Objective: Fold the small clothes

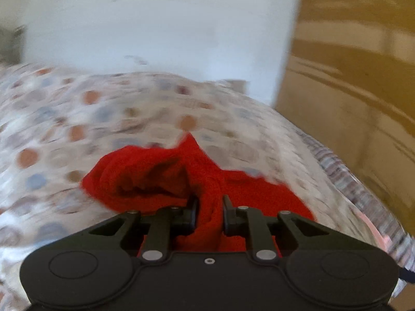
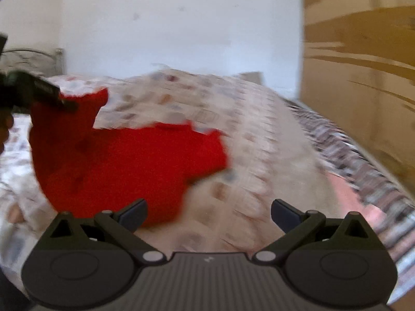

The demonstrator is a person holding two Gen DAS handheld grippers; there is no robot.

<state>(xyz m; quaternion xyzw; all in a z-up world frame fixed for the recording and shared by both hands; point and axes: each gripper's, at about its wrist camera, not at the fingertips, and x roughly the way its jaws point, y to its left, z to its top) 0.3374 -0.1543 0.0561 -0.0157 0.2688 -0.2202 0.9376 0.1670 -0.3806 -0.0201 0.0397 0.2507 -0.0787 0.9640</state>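
A small red garment [image 1: 160,176] is pinched between the fingers of my left gripper [image 1: 209,213], which is shut on a bunched fold of it. The rest of the cloth hangs and spreads over the patterned bedspread [image 1: 77,119]. In the right wrist view the same red garment [image 2: 129,163] is lifted at its upper left corner by the left gripper [image 2: 64,103], with its lower part draping toward the bed. My right gripper [image 2: 208,215] is open and empty, just right of the garment's lower edge. Both views are motion-blurred.
The bed is covered by a white spread with coloured dots [image 2: 259,134]. A white wall [image 2: 181,26] stands behind it and a wooden wardrobe [image 2: 363,77] on the right. A metal headboard [image 2: 31,57] shows at far left.
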